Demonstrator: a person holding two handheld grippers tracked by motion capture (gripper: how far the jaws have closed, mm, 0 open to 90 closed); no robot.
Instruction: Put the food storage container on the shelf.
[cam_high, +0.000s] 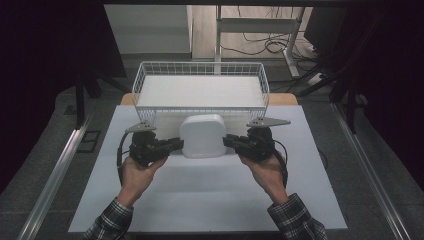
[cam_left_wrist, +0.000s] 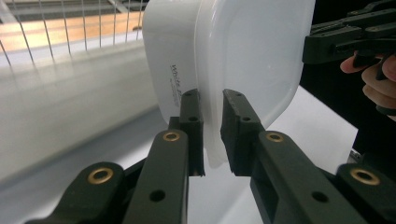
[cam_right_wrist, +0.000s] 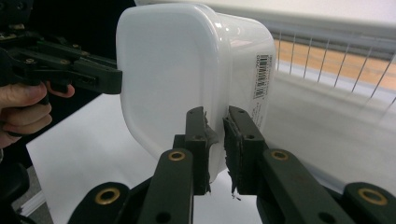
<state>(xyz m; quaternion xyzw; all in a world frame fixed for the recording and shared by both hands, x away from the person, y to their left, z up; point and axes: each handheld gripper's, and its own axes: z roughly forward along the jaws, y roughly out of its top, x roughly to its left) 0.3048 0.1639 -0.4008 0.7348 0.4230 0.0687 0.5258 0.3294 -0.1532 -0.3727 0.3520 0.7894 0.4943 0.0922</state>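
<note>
Box (cam_high: 202, 135): white plastic, lidded, sitting between both grippers just in front of the wire basket (cam_high: 200, 107).
Left gripper (cam_high: 176, 143): pinching the box's left rim.
Right gripper (cam_high: 229, 140): clamping the box's right rim.

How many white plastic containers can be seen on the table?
1: the white container sits in front of the wire basket, with the left gripper and the right gripper clamping its opposite rims.
</note>
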